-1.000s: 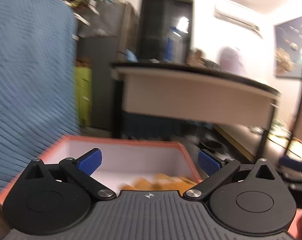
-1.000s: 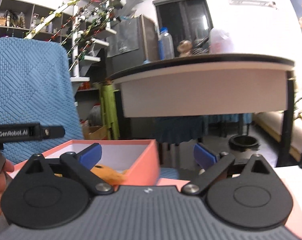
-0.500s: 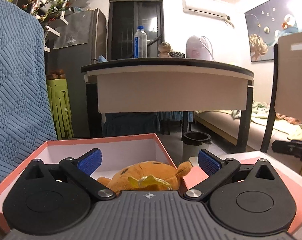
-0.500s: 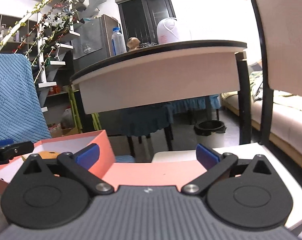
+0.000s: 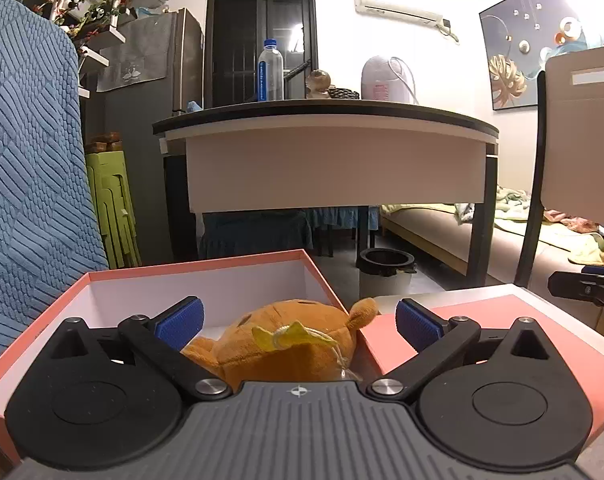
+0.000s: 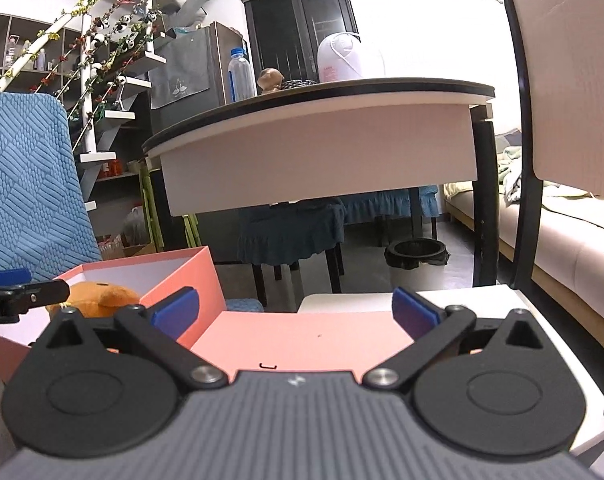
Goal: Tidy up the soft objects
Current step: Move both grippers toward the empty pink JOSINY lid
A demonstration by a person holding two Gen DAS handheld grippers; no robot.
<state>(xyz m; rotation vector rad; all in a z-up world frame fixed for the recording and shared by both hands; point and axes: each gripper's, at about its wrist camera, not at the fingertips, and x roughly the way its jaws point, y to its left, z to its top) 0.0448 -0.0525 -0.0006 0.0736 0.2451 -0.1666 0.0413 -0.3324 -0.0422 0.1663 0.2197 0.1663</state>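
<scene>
An orange plush toy (image 5: 285, 340) with a yellow bow lies inside a salmon-pink box (image 5: 205, 270) with a white lining. My left gripper (image 5: 299, 320) hovers open just above and behind the toy, fingers spread to either side without touching it. In the right wrist view the same box (image 6: 181, 276) sits at the left with the plush (image 6: 97, 296) peeking over its rim. My right gripper (image 6: 295, 312) is open over the flat pink lid (image 6: 302, 338), which lies on a white surface (image 6: 502, 300). The left gripper's tip shows at that view's left edge.
A blue quilted chair back (image 5: 29, 184) rises at the left. Ahead stands a table (image 5: 334, 152) with a water bottle (image 5: 270, 70) and a white appliance. A bin (image 5: 386, 270) sits on the floor, a sofa to the right, and a chair back (image 6: 570, 80) near right.
Both grippers swung to the right and steadied. The plush toy came into clear view in the box under the left gripper, and the right gripper now looks over the pink lid.
</scene>
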